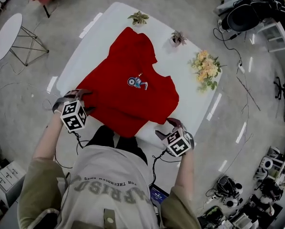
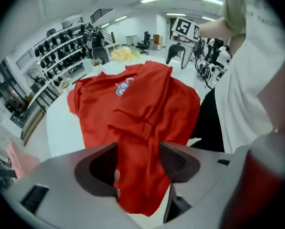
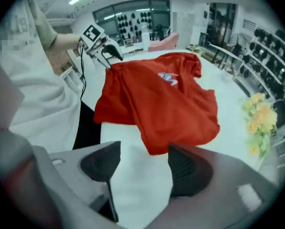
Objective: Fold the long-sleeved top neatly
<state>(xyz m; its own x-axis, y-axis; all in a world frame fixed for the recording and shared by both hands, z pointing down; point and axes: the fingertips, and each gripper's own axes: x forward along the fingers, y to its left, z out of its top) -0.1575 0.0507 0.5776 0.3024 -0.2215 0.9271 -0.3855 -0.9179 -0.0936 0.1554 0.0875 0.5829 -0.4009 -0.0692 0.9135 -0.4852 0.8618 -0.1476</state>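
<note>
The long-sleeved top (image 1: 128,87) lies spread on the white table (image 1: 199,104), its hem toward the person and its neck at the far side. It is made of soft red cloth, rumpled into loose folds, with a small blue and white print (image 1: 137,82) on the chest. The outline is uneven, with the sleeves drawn in over the body.

The left gripper (image 1: 85,101) is held at the near left edge of the top. Its jaws are spread, and a fold of red cloth is seen lying in the gap between them (image 2: 138,161), with no pinch on it.

The right gripper (image 1: 167,128) is held just beside the near right corner of the top. Its jaws are likewise spread (image 3: 143,163); bare tabletop is seen between the ribbed dark pads, and the rounded red corner ends at the gap's far end.
</note>
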